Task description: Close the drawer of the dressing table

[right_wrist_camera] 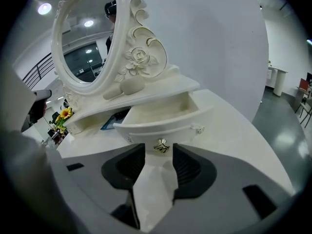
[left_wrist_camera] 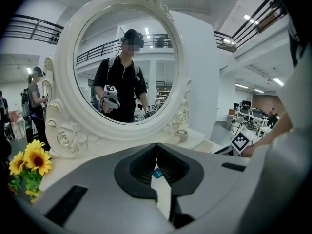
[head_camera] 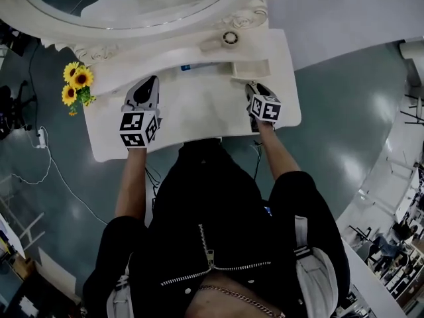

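Note:
The white dressing table point(head_camera: 199, 108) carries an oval mirror point(left_wrist_camera: 127, 65) on a raised shelf. Its right-hand drawer point(right_wrist_camera: 163, 115) stands pulled out and looks bare inside; in the head view the drawer point(head_camera: 250, 69) sits just beyond my right gripper point(head_camera: 252, 90). In the right gripper view the gripper point(right_wrist_camera: 159, 153) is open, its jaws either side of the drawer's small metal knob point(right_wrist_camera: 161, 144) without touching it. My left gripper point(left_wrist_camera: 156, 145) is shut with nothing in it and hovers over the left of the tabletop point(head_camera: 147, 85), pointing at the mirror.
Sunflowers point(head_camera: 76, 85) stand off the table's left end. A blue flat item point(head_camera: 187, 67) lies under the shelf at the middle. A small round jar point(head_camera: 230, 38) sits on the shelf. A white wall runs behind the table, grey floor around it.

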The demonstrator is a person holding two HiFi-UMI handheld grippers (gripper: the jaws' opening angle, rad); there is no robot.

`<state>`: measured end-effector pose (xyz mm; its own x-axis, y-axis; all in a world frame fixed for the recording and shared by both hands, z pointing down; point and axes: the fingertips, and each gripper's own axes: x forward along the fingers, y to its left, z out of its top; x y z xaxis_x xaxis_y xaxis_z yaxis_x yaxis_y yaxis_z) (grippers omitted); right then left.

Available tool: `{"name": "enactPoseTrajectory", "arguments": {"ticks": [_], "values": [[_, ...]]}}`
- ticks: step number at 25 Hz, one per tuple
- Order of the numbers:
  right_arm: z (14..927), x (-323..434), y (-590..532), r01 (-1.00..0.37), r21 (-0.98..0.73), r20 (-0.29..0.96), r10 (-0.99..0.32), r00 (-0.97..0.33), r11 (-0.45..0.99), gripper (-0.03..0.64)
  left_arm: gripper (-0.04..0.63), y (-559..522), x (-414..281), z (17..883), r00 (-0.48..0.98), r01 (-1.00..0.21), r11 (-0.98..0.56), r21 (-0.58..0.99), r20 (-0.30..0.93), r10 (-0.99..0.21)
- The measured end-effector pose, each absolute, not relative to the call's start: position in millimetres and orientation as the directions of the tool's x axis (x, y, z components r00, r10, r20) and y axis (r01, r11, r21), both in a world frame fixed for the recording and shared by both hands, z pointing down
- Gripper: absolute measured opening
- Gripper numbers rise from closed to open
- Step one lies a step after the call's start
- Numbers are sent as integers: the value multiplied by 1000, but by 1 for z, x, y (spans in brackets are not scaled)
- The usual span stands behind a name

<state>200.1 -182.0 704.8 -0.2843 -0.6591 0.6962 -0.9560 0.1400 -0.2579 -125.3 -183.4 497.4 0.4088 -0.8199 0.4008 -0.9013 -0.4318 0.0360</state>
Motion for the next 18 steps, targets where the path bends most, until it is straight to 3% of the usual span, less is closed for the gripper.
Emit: {"name": "enactPoseTrajectory", "arguments": {"ticks": [7,18], "values": [[712,203,-188,-962,-246,723,-638,-264,119,117,21,-182,-137,497,378,-916,-400,31,403,-833],[707,204,-188,-964,-238,717,-649,-254,115,101,21,-188,-138,493,379,-916,-400,31,394,-837]]}}
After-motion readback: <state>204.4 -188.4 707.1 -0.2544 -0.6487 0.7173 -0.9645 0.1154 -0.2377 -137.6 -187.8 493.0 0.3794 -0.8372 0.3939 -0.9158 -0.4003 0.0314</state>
